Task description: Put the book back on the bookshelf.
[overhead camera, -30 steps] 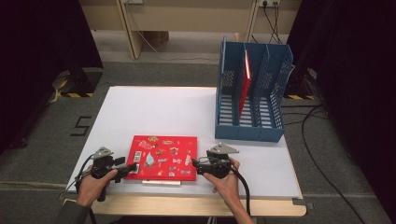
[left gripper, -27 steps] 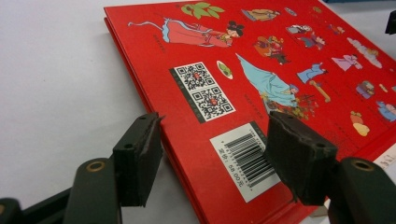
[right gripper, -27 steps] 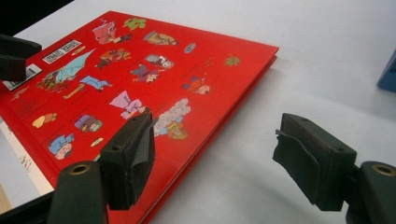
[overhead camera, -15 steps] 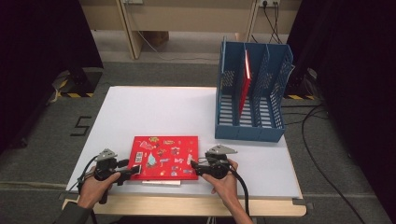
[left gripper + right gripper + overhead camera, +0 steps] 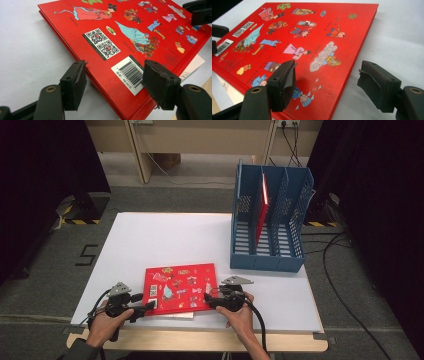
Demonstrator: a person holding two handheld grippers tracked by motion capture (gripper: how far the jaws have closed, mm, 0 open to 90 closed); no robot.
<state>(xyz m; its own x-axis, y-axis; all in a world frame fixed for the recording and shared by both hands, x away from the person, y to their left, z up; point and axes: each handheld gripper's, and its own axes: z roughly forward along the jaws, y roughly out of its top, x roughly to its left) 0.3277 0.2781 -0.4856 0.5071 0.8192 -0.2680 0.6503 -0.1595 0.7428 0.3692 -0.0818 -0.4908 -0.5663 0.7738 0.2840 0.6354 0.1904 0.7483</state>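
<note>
The red book (image 5: 179,288) lies flat on the white table (image 5: 165,240), near the person's edge, its back cover up with cartoon figures, two QR codes and a barcode label showing. A pale sheet or thin booklet (image 5: 172,315) peeks out from under its near edge. The left gripper (image 5: 146,306) sits at the book's near left corner; in the left gripper view its fingers (image 5: 74,85) stand wide apart, one beside the spine edge and one over the barcode, with the corner between them but nothing pinched. The right gripper (image 5: 209,299) sits at the near right corner; in the right gripper view its fingers (image 5: 282,82) are likewise wide, one over the cover and one out over bare table, straddling the book's edge without clamping it. At the far right of the table stands a blue file rack (image 5: 270,220) with one red book (image 5: 262,207) already upright in a middle slot, while the other slots look empty. Judging from this, the work is at an early stage: one book seems filed, and this one has only been approached. Left to do, most likely, are closing on both corners, lifting the book, turning it upright and sliding it into a free slot.
</note>
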